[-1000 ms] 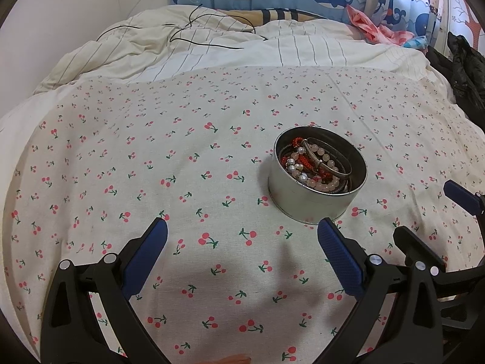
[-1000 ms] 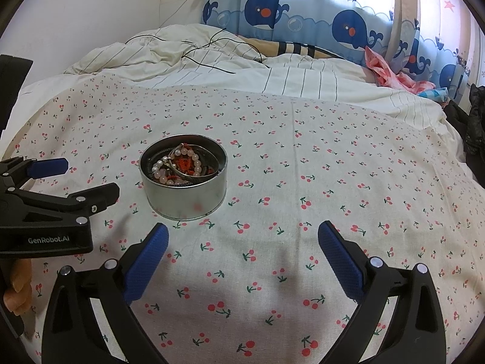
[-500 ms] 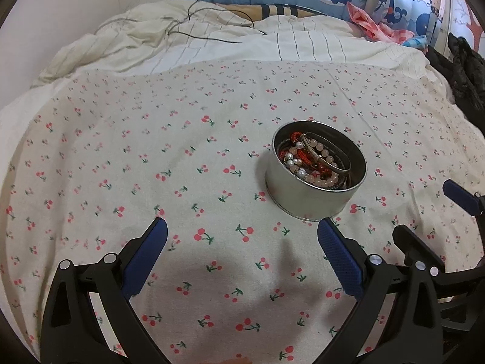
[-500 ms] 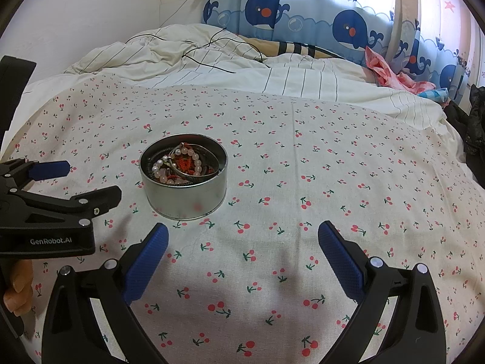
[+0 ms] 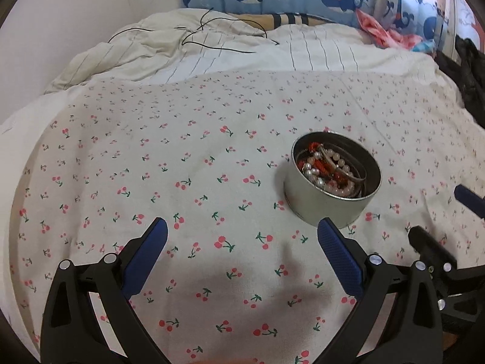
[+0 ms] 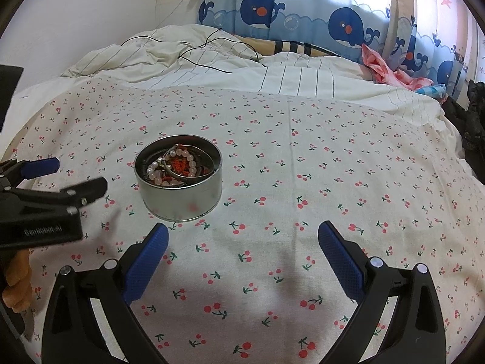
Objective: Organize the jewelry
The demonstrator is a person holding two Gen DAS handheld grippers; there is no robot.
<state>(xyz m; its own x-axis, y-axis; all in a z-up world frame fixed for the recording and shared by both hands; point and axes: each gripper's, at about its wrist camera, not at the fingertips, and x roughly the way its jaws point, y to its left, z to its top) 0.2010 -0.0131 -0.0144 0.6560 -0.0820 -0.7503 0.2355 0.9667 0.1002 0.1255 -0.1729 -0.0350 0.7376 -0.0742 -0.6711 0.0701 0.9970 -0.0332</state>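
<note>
A round metal tin [image 5: 321,203] stands on the cherry-print bedsheet, right of centre in the left wrist view and left of centre in the right wrist view [image 6: 182,197]. It holds a tangle of jewelry [image 5: 330,170]: pearl beads, a red cord piece and metal bangles, also seen in the right wrist view [image 6: 178,166]. My left gripper [image 5: 242,242] is open and empty, with the tin just beyond its right finger. My right gripper [image 6: 242,242] is open and empty, with the tin ahead to the left. Each gripper shows in the other's view [image 6: 51,182] [image 5: 448,221].
The cherry-print sheet [image 6: 303,166] covers the bed. A rumpled striped duvet [image 6: 272,72] with a black cable [image 6: 206,51] lies at the back. Whale-print curtains [image 6: 303,9] hang behind. Pink cloth [image 6: 391,69] and dark clothing [image 6: 473,115] lie at the right.
The left gripper has shifted and tilted up a little, so the tin sits slightly lower and more to the right in its view. The right gripper has barely moved. Both stay open.
</note>
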